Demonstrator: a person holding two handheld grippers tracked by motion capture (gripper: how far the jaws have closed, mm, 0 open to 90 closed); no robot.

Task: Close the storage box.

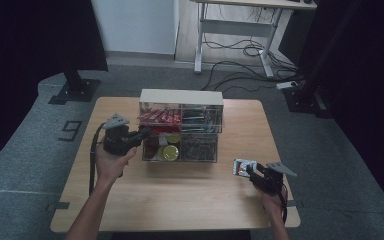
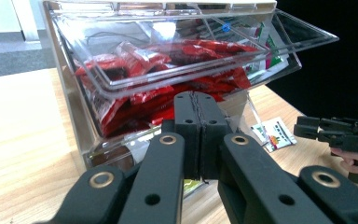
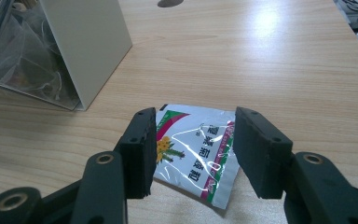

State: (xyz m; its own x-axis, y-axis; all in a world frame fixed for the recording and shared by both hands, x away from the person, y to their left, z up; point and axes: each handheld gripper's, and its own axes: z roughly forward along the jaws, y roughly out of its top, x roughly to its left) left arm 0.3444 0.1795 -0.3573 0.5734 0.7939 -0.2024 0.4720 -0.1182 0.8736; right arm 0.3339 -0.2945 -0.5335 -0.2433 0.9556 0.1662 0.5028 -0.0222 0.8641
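Clear acrylic tiered organiser (image 2: 74, 93) is faced by the closed left gripper (image 2: 199, 135); a white printed sachet (image 3: 193, 149) is straddled by the parted right gripper (image 3: 193, 154).

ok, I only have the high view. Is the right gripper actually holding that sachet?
Observer: It doesn't look gripped. On the right gripper the fingers stand open on either side of the white sachet, which lies on the table.
Operator: And the left?
Observer: The left gripper has its fingers shut with nothing between them, close up to the clear organizer.
Operator: What state is that top bin in?
Observer: The upper bin is tilted out toward the left gripper, with red sachets piled inside.
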